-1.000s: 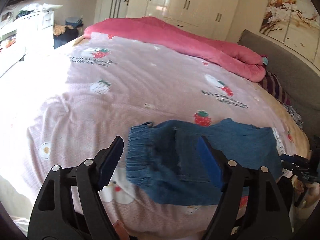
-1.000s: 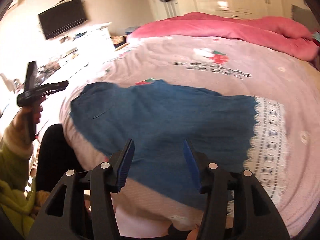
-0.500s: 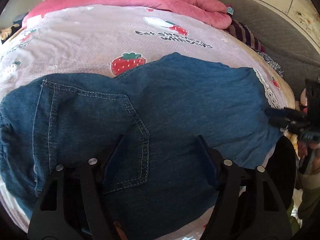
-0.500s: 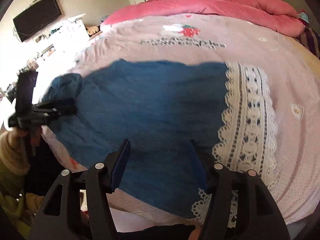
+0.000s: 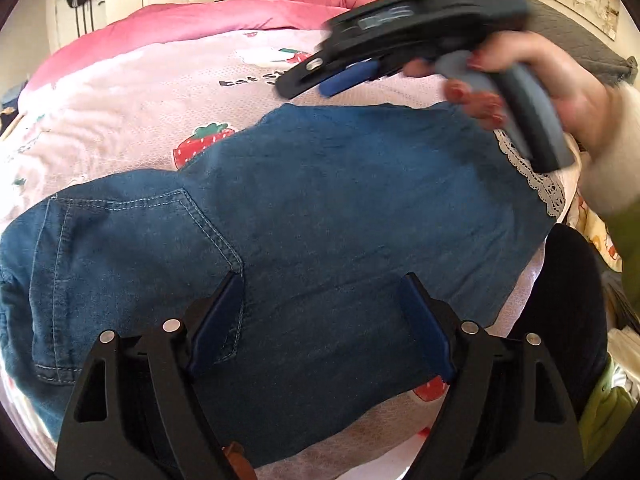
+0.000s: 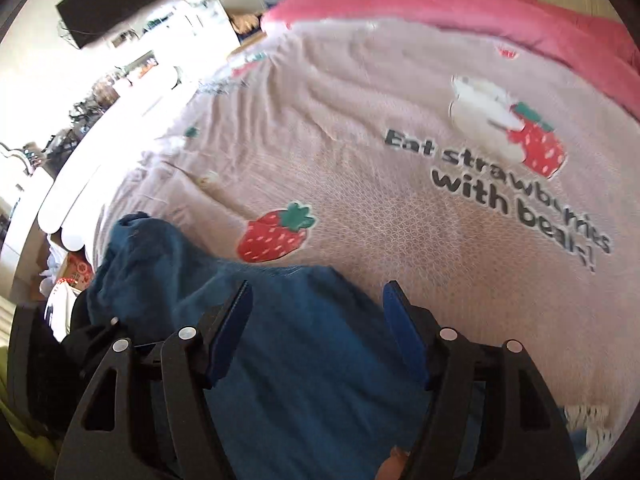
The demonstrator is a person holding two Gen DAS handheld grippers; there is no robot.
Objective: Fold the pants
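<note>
Blue denim pants [image 5: 320, 200] with a white lace hem [image 5: 536, 176] lie flat across the near edge of the bed, the back pocket [image 5: 132, 264] at the left. My left gripper [image 5: 320, 312] is open and empty, low over the pants' near middle. My right gripper [image 6: 316, 320] is open and empty over the far edge of the denim [image 6: 280, 360]. In the left wrist view the right gripper [image 5: 332, 76] hangs above the far hem end, held by a hand [image 5: 532, 76].
The pink strawberry-print bedspread [image 6: 400, 160] covers the bed. A pink duvet [image 5: 224, 20] is bunched at the far side. A grey headboard [image 5: 576, 40] stands on the right, wardrobes behind, a white dresser and wall TV [image 6: 112, 4] at the left.
Both grippers dropped closer to the pants. The right gripper swung from the lace hem toward the far edge of the denim. Both stayed open.
</note>
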